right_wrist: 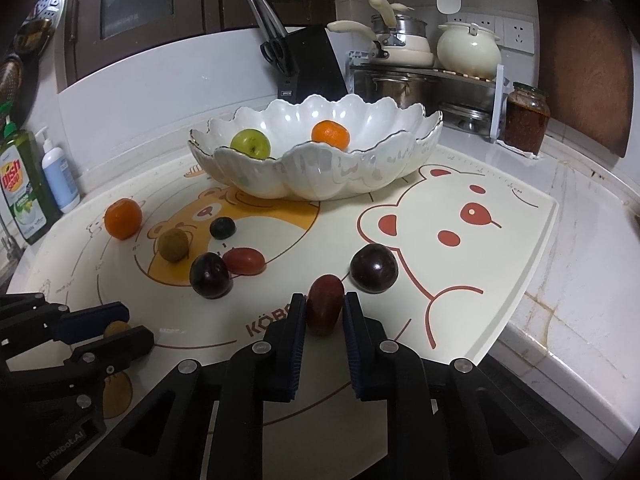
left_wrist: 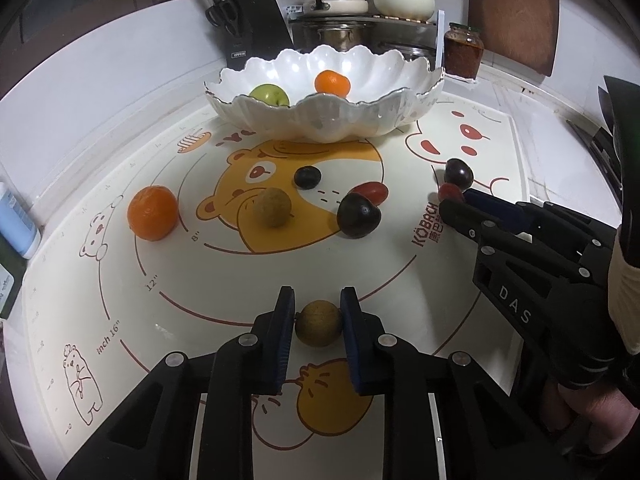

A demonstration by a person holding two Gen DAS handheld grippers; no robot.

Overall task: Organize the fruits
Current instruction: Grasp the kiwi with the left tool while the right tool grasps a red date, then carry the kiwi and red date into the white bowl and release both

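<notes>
A white scalloped bowl (left_wrist: 320, 112) (right_wrist: 320, 168) at the back of the mat holds a green apple (left_wrist: 269, 94) and a mandarin (left_wrist: 332, 82). My left gripper (left_wrist: 318, 322) is shut on a brown longan (left_wrist: 319, 323) low over the mat's front. My right gripper (right_wrist: 324, 310) is shut on a red cherry tomato (right_wrist: 325, 304), next to a dark plum (right_wrist: 374, 268). Loose on the mat lie a mandarin (left_wrist: 152, 213), a second longan (left_wrist: 272, 207), a dark grape (left_wrist: 307, 177), another plum (left_wrist: 358, 215) and another tomato (left_wrist: 370, 192).
A printed bear mat (right_wrist: 460, 280) covers the counter. Behind the bowl stand a knife block (right_wrist: 312, 60), pots on a rack (right_wrist: 420, 80) and a sauce jar (right_wrist: 526, 118). Soap bottles (right_wrist: 24, 188) stand at the left; the counter edge drops off at the right.
</notes>
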